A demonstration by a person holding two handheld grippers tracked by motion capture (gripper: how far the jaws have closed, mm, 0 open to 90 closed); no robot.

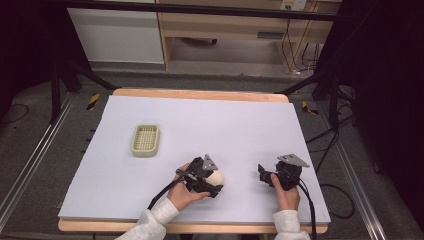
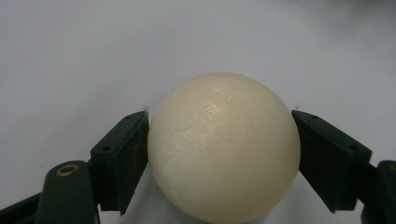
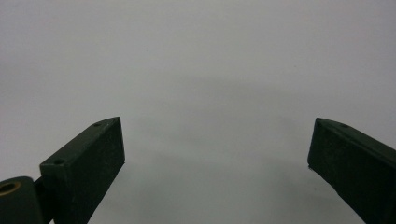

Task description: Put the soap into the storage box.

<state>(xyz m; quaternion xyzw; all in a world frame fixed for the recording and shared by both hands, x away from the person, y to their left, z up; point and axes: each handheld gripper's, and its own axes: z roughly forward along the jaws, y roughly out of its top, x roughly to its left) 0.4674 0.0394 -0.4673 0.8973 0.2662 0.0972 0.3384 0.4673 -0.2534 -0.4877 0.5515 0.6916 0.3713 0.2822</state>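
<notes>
Cream ball (image 2: 224, 147), with no readable marking, is pinched by the left tool (image 2: 219, 154); right tool (image 3: 217, 168) gapes empty.

Left tool (image 2: 219, 154) clamps the ball (image 2: 224, 147); right tool (image 3: 217, 158) gapes wide.

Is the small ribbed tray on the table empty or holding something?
Empty. In the high view the cream tray shows only its ribbed floor; the cream ball sits between the left gripper's jaws instead.

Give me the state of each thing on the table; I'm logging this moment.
left gripper: shut on the cream ball.
cream ball: held between both jaws, on the table.
right gripper: open, nothing between its jaws.
basket: upright, looks empty, apart from both grippers.
</notes>
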